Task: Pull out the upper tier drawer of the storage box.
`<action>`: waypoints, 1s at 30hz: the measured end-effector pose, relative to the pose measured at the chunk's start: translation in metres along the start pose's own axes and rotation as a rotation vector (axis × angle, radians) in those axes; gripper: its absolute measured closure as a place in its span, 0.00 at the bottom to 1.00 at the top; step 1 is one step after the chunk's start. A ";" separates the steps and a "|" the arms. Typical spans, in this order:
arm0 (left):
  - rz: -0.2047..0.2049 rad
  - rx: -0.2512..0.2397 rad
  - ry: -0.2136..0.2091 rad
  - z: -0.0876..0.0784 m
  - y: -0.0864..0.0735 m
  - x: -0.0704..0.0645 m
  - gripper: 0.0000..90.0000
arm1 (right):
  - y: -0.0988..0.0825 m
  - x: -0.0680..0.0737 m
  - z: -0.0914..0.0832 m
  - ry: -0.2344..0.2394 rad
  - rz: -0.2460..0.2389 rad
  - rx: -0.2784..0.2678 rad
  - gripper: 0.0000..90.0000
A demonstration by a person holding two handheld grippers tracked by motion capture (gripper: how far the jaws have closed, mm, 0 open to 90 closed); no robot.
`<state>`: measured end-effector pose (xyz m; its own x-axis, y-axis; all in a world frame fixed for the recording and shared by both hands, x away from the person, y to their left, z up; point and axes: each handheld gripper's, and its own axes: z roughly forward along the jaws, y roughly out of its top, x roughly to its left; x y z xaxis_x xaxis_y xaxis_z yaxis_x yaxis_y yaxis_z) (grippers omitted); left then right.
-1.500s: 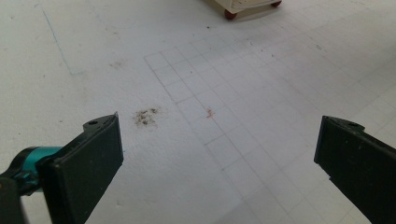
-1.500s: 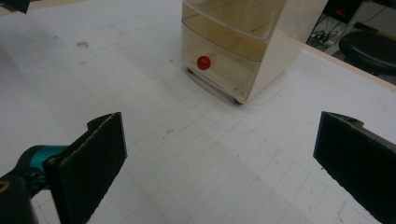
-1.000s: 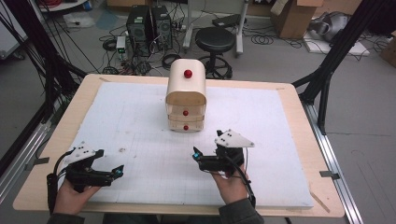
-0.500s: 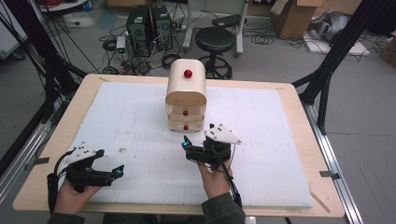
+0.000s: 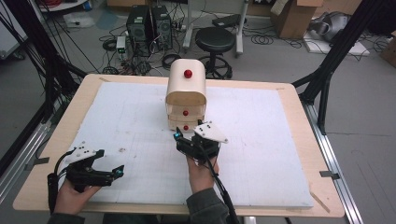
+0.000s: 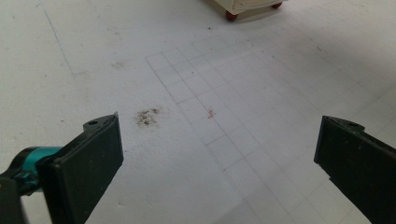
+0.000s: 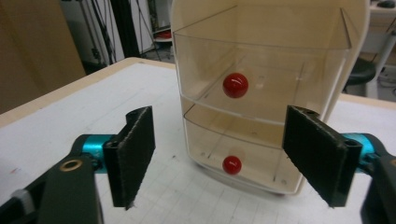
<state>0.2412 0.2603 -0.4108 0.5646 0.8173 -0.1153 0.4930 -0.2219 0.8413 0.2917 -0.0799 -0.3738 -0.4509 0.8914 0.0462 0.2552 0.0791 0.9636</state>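
We rest our left gripper (image 5: 116, 171) well short and left of the drawer cabinet (image 5: 186, 100), jaws apart and empty, probably just out of the way. Our right gripper (image 5: 178, 138) sits just in front of the cabinet's 2 clear drawers, jaws wide apart, seemingly lined up on the lower red knob (image 7: 232, 164).

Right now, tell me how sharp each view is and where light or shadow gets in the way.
High view: soft and slightly blurry throughout, evenly lit, faint shadows under the drawer cabinet and right claw. Left gripper view: the white mat is crisp, grid lines and smudge readable, no glare. Right gripper view: clear drawers show mild reflections, red knobs sharp, background dim and soft.
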 end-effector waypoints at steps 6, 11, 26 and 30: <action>0.001 0.001 -0.001 0.000 0.000 0.001 0.02 | 0.000 0.002 0.011 -0.053 0.022 -0.037 0.36; 0.000 0.001 0.000 0.000 0.000 0.001 0.02 | 0.001 0.006 0.019 -0.091 0.028 -0.059 0.39; -0.001 0.001 0.000 0.000 0.000 0.002 0.02 | -0.003 0.012 0.035 -0.127 0.030 -0.066 0.50; -0.001 -0.002 0.002 0.000 0.000 0.002 0.02 | -0.003 0.014 0.039 -0.149 0.017 -0.065 0.56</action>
<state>0.2421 0.2623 -0.4110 0.5625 0.8188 -0.1150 0.4920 -0.2197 0.8424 0.3176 -0.0502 -0.3863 -0.3137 0.9491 0.0280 0.2034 0.0383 0.9784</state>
